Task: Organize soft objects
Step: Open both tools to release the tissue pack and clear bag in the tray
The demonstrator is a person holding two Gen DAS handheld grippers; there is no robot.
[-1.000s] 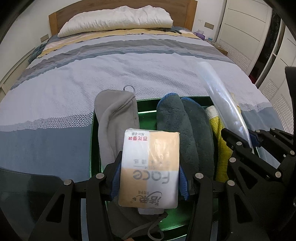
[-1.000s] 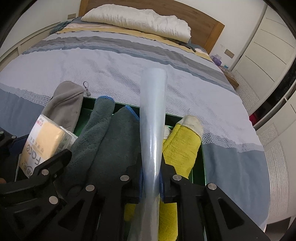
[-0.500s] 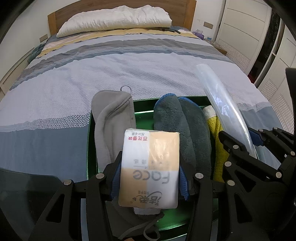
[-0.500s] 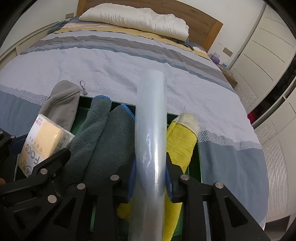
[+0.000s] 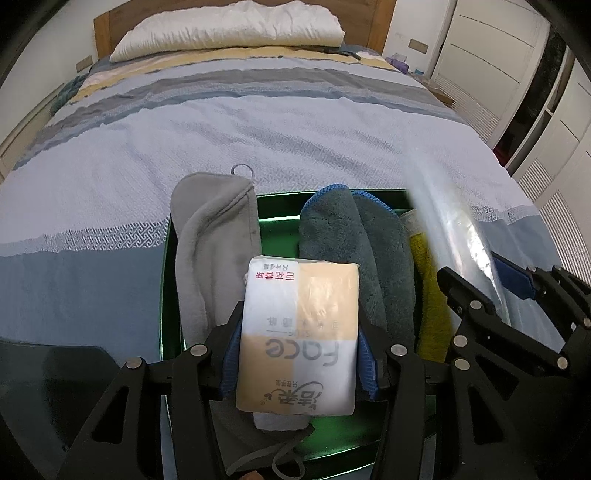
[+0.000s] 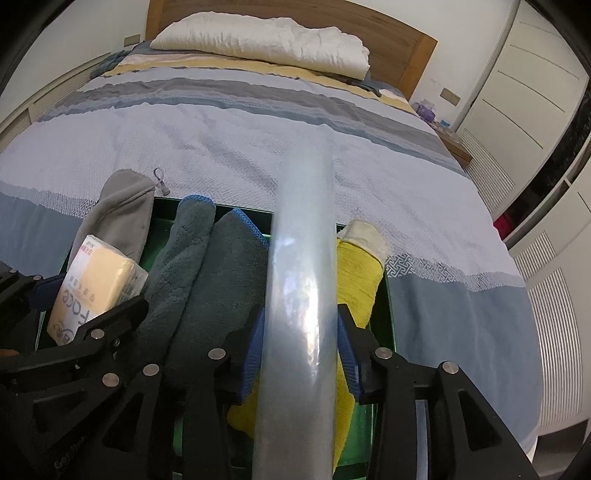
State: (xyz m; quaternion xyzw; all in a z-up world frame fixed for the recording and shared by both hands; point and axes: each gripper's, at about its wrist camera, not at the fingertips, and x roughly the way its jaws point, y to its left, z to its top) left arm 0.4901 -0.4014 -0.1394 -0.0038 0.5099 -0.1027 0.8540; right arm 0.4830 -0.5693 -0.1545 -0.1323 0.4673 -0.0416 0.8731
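Observation:
A green tray [image 5: 168,258] lies on the bed and holds a grey cloth [image 5: 214,240], two dark teal towels [image 5: 354,243] and a yellow towel [image 5: 430,280]. My left gripper [image 5: 297,354] is shut on a white and tan tissue pack [image 5: 301,332] above the tray, between the grey cloth and the teal towels. My right gripper [image 6: 301,350] holds a clear plastic roll [image 6: 301,277] between its jaws over the yellow towel [image 6: 358,269]; the jaws stand wider than before. The tissue pack [image 6: 92,280] and the teal towels [image 6: 207,280] also show in the right wrist view.
The bed has a striped blue and grey cover [image 5: 258,122] and a white pillow [image 5: 229,29] at the wooden headboard. White wardrobe doors [image 6: 517,74] stand at the right. A nightstand [image 6: 447,136] sits beside the bed.
The right gripper's jaws have spread wider around the plastic roll. The left gripper and the tissue pack have barely moved.

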